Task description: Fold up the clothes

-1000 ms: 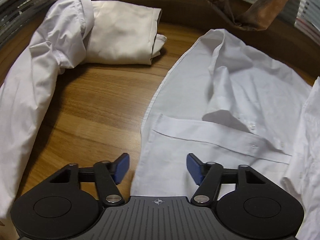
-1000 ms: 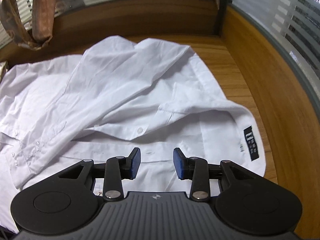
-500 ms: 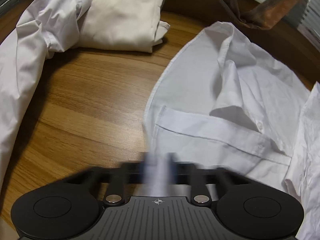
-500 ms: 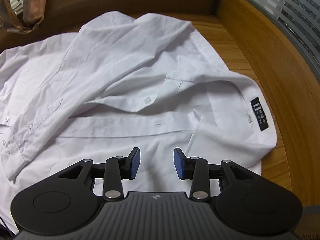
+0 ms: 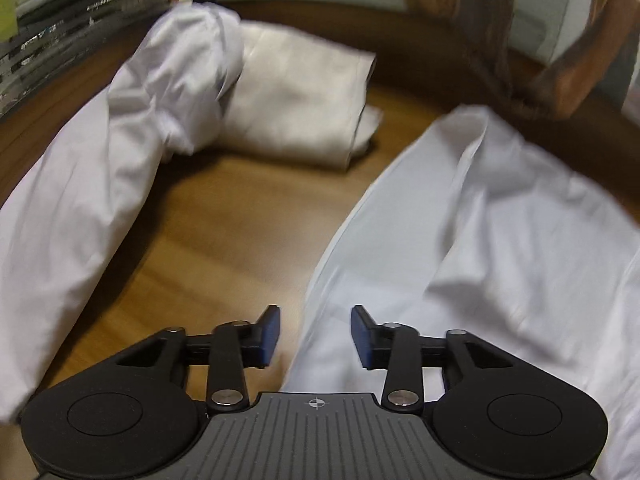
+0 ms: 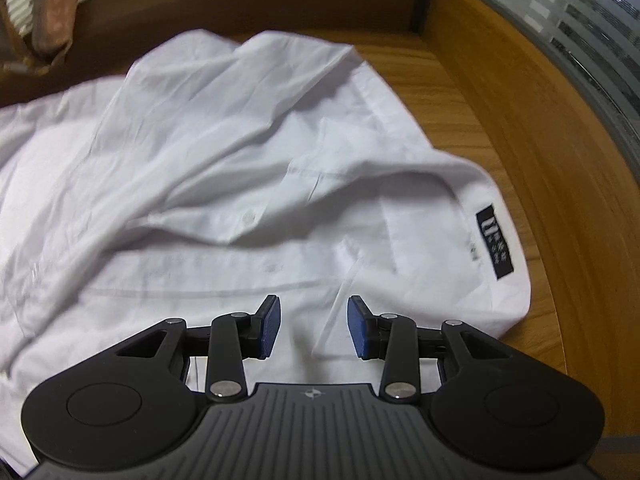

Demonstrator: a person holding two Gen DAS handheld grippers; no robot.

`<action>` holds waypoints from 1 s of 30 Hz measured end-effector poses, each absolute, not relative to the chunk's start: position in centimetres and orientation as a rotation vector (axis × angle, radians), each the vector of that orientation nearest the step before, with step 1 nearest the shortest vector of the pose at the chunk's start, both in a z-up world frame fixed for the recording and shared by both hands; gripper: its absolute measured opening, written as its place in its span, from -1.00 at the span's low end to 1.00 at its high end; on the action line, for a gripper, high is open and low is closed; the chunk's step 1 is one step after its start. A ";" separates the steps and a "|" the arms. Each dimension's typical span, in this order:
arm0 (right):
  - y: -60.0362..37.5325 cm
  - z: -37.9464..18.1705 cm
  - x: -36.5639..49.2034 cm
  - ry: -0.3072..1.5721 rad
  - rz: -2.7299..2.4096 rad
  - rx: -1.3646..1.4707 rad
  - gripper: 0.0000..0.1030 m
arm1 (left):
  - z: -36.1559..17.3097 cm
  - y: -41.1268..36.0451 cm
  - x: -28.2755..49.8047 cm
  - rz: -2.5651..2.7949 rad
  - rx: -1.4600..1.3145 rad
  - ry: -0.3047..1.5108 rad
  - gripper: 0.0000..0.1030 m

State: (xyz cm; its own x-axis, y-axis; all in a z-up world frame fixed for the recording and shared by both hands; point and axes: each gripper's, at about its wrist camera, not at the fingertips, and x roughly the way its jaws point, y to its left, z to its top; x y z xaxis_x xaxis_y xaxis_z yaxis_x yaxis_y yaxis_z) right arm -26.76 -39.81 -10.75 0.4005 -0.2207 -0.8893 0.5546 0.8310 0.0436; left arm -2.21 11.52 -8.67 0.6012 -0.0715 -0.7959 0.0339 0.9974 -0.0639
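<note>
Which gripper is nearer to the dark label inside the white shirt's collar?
Right. The right gripper hangs over the white shirt, with the dark label just ahead to its right. The left gripper, jaws opening, straddles the shirt's far edge; no label shows there.

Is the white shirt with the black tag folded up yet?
Not yet. The white shirt lies spread and rumpled across the table, with its black tag showing.
</note>
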 end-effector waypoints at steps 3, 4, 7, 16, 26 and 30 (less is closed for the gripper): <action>-40.7 -10.4 -26.0 1.001 -0.504 0.444 -0.09 | -8.3 10.8 -0.6 -0.120 -0.114 0.918 -0.02; -41.0 -10.3 -25.7 0.985 -0.505 0.470 -0.05 | -8.3 10.5 0.1 -0.140 -0.137 0.919 -0.01; -41.5 -11.0 -24.2 0.967 -0.521 0.525 0.18 | -8.7 9.4 2.0 -0.195 -0.188 0.939 0.12; -42.8 -13.2 -20.9 0.972 -0.584 0.564 -0.71 | -11.6 7.0 7.5 -0.250 -0.215 1.037 0.02; -42.7 -10.2 -21.3 0.917 -0.604 0.453 -0.94 | -6.8 6.3 10.6 -0.237 -0.071 1.031 -0.95; -42.6 -10.0 -21.6 0.920 -0.614 0.452 -0.94 | -4.9 5.6 11.9 -0.198 0.080 0.996 -0.94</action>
State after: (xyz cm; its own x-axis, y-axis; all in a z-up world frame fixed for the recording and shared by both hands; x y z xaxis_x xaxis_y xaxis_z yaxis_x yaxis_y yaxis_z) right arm -21.60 -42.56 -9.97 0.4581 -0.2938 -0.8389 0.6620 0.7426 0.1015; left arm 11.92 5.64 -4.88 0.5272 -0.1289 -0.8399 0.2015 0.9792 -0.0238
